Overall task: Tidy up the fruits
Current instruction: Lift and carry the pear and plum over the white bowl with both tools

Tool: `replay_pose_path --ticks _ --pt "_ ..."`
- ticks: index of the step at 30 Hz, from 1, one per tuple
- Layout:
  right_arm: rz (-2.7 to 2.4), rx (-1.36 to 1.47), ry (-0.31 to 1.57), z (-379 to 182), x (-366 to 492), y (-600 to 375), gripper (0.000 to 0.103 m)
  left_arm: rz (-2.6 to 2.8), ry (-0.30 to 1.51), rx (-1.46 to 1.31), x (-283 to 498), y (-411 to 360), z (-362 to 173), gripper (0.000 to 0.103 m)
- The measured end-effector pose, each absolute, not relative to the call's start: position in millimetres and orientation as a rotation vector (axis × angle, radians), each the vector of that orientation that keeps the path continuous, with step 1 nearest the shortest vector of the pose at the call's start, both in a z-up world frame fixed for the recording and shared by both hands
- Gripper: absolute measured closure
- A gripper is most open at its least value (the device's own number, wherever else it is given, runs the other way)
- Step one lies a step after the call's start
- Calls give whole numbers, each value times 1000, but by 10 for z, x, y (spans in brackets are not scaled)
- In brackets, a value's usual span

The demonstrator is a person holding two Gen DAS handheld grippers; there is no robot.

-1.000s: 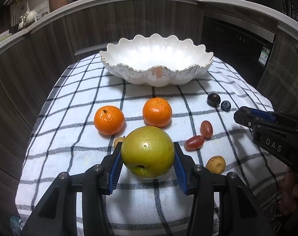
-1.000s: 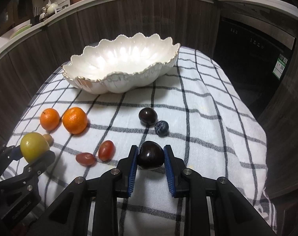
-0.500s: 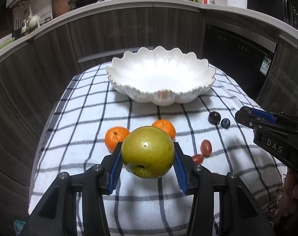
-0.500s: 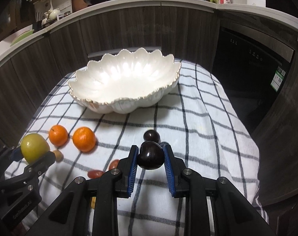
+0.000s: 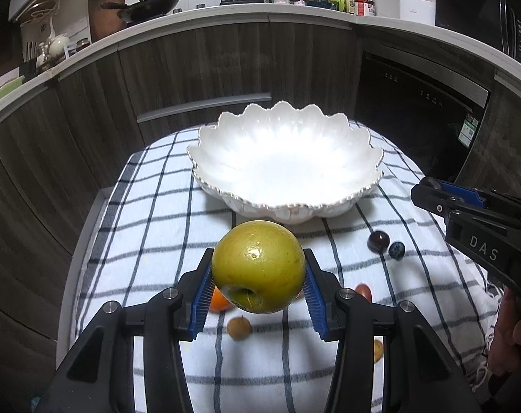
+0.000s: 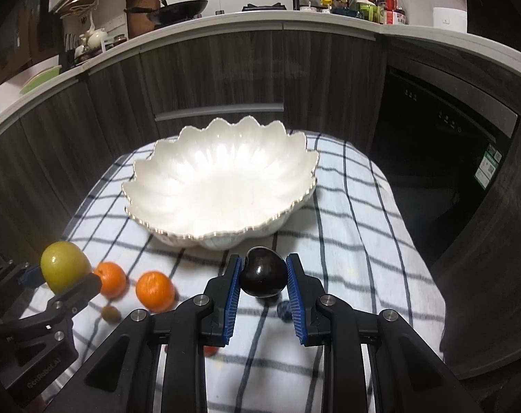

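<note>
My left gripper [image 5: 258,273] is shut on a green apple [image 5: 258,265] and holds it in the air in front of the white scalloped bowl [image 5: 284,203]. My right gripper [image 6: 263,273] is shut on a dark plum [image 6: 262,270], lifted before the same bowl [image 6: 222,232], which holds nothing. Two oranges [image 6: 155,290] [image 6: 110,277], a dark grape [image 5: 378,241], a blueberry [image 5: 396,250], a small brown fruit [image 5: 239,327] and a red grape [image 5: 363,292] lie on the checked cloth [image 5: 150,227]. The left gripper with the apple shows at left in the right wrist view [image 6: 66,272].
The table is small, with cloth edges dropping off at left and right [image 6: 415,275]. Dark wooden cabinets [image 6: 226,75] curve behind it, with a dishwasher [image 6: 443,130] at right. The counter [image 6: 260,17] above carries a wok and jars.
Both grippers have lifted their fruit off the cloth and risen, so the bowl's inside now shows from above. The loose fruits stay on the cloth.
</note>
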State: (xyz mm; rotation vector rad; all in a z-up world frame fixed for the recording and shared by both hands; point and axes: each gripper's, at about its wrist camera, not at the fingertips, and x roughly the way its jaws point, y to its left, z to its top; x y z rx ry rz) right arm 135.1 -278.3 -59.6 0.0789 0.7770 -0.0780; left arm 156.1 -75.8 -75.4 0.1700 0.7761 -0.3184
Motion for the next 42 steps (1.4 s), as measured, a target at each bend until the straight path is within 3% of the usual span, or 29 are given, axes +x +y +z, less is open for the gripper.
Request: replay_pose_path --ticks 24,42 --pt "-115 44 689 -308 1960 -2928 75 -297 723 156 2299 -907 -525 56" --pt "-156 53 729 -493 2421 -3042 75 -250 766 132 2800 -999 -803 56"
